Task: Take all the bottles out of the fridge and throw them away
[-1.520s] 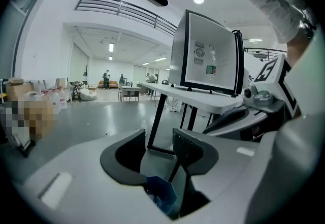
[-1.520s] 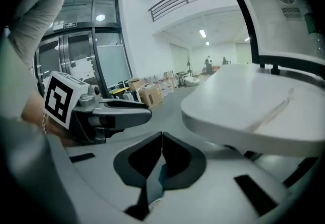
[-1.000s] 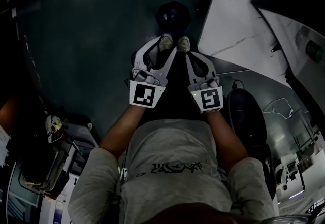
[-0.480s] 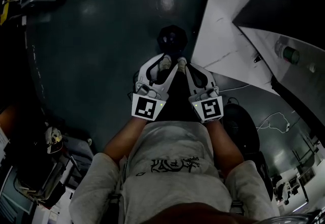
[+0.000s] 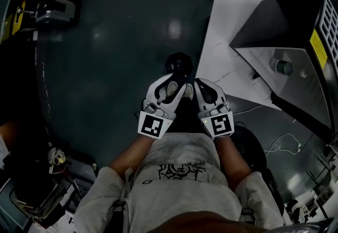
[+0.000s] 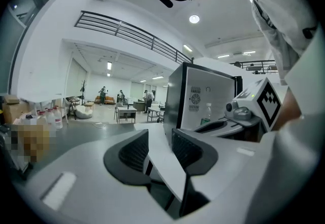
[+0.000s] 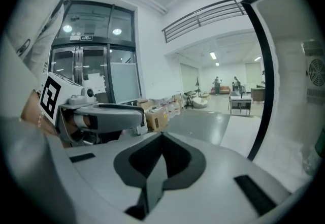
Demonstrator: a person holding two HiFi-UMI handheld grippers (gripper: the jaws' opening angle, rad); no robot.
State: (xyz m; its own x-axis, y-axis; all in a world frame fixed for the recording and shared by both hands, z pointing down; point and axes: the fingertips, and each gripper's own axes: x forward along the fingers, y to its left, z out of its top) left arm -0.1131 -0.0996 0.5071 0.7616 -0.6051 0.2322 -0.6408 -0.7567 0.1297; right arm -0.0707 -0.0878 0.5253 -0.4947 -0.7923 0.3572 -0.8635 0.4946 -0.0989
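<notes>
Close before the chest (image 5: pixel 179 168), L gripper (image 5: pixel 172 84) & R gripper (image 5: pixel 195 86) are held side by side, pointed fwd. L jaws are parted w/ nothing between; R jaws are pressed together, empty. Bottle (image 5: pixel 281 66) is seen inside fridge (image 5: pixel 288 26).

No word or number is legible in any view.

- Left gripper (image 5: pixel 174 80) and right gripper (image 5: pixel 199 85): each cube carries a square black-and-white marker, pattern only, no characters.
- Shirt print (image 5: pixel 177 172), just behind both grippers: stylised dark figure, unreadable.
- Yellow label (image 5: pixel 317 48) on the fridge (image 5: pixel 285 36), right of the right gripper: print too small.
- Round emblem (image 6: pixel 195 99) on the fridge panel ahead of the left gripper: no readable text.
- Sign (image 7: pixel 86 38) over the glass doors, ahead-left of the right gripper: illegible.
</notes>
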